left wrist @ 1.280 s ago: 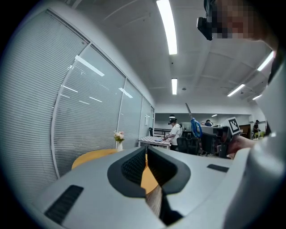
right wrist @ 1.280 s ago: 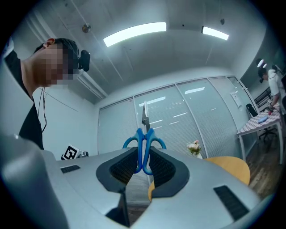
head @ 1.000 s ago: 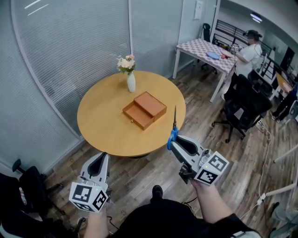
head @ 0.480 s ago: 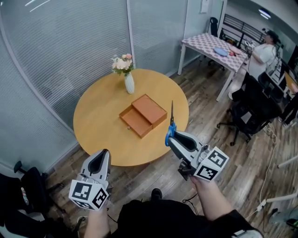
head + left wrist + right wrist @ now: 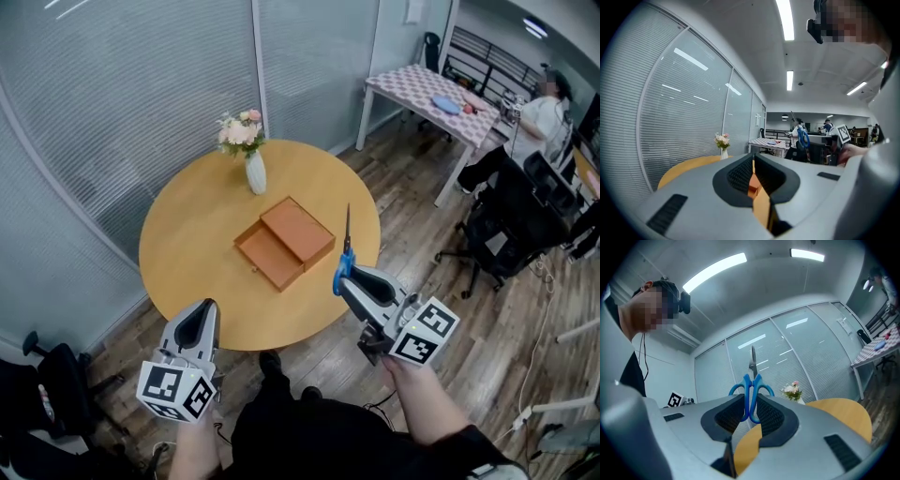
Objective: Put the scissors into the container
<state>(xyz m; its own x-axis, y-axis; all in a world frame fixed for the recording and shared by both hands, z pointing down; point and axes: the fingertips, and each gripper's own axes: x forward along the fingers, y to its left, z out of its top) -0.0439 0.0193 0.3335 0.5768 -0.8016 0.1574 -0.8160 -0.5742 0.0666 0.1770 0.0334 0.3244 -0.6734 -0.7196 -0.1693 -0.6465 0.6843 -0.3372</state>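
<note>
My right gripper point(image 5: 349, 278) is shut on the blue handles of the scissors point(image 5: 346, 251), whose closed blades point straight up, over the round table's near right edge. In the right gripper view the scissors point(image 5: 751, 387) stand upright between the pads. The container is an orange wooden box point(image 5: 284, 241) with its drawer pulled out toward the front left, at the middle of the round wooden table point(image 5: 187, 234). My left gripper point(image 5: 196, 325) hangs below the table's near edge, its jaws shut with nothing between them, and the orange box point(image 5: 753, 183) shows through the slit.
A white vase of flowers point(image 5: 251, 161) stands at the table's far side. Glass walls with blinds run behind. A black office chair point(image 5: 506, 239) and a checked table point(image 5: 436, 94) with a person seated are at the right. Another chair base point(image 5: 52, 375) is at lower left.
The view has shifted slightly, so the table sits a little further left. Both grippers hold nearly the same places, the scissors still upright in the right one.
</note>
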